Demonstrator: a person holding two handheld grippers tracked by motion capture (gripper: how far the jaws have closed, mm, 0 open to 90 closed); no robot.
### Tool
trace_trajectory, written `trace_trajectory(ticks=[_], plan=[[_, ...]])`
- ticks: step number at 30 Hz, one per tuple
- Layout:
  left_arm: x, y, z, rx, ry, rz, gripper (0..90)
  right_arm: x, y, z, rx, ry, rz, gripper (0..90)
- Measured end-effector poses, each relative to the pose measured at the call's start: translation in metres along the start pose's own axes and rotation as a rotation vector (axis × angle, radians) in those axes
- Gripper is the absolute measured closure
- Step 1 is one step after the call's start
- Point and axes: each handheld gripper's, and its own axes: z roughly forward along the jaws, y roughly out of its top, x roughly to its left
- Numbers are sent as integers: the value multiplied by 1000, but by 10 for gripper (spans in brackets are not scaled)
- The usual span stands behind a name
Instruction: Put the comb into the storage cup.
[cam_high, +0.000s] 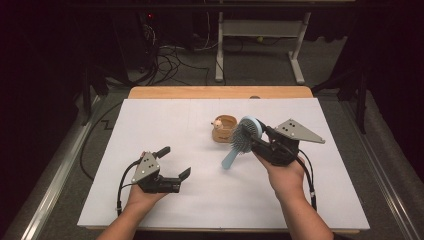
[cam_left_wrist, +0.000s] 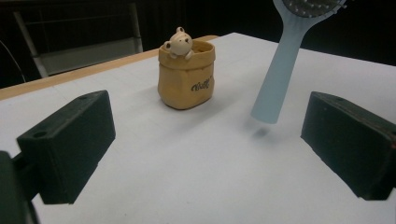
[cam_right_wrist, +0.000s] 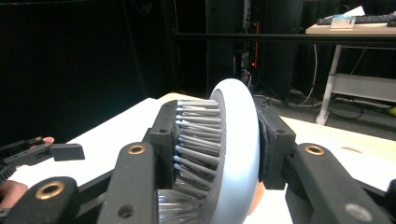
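Note:
A light-blue hairbrush (cam_high: 231, 157) hangs above the white sheet, handle down and tilted left. My right gripper (cam_high: 253, 136) is shut on its round bristled head (cam_right_wrist: 233, 154), one pad on the bristles and one on the back. Just behind the brush a small tan pouch (cam_high: 223, 129) with a bear figure on its rim stands upright. My left gripper (cam_high: 174, 162) is at the front left, low over the sheet, open and holding nothing. In the left gripper view (cam_left_wrist: 210, 140) it faces the pouch (cam_left_wrist: 187, 79), with the brush handle (cam_left_wrist: 276, 79) to the right.
A white sheet (cam_high: 200, 200) covers the table, with a wooden edge (cam_high: 220, 92) at the back. Beyond it are a white desk frame (cam_high: 260, 30) and floor cables (cam_high: 170, 60). The left gripper (cam_right_wrist: 51, 151) appears far left in the right gripper view.

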Motion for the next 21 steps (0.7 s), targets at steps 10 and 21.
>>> trace_trajectory(ticks=[10, 21], plan=[[6, -2, -4, -4, 15, -8, 0, -10, -2, -4, -10, -27, 7, 592], [16, -2, -13, -11, 45, -9, 0, -24, 0, -12, -19, -65, 1, 594]])
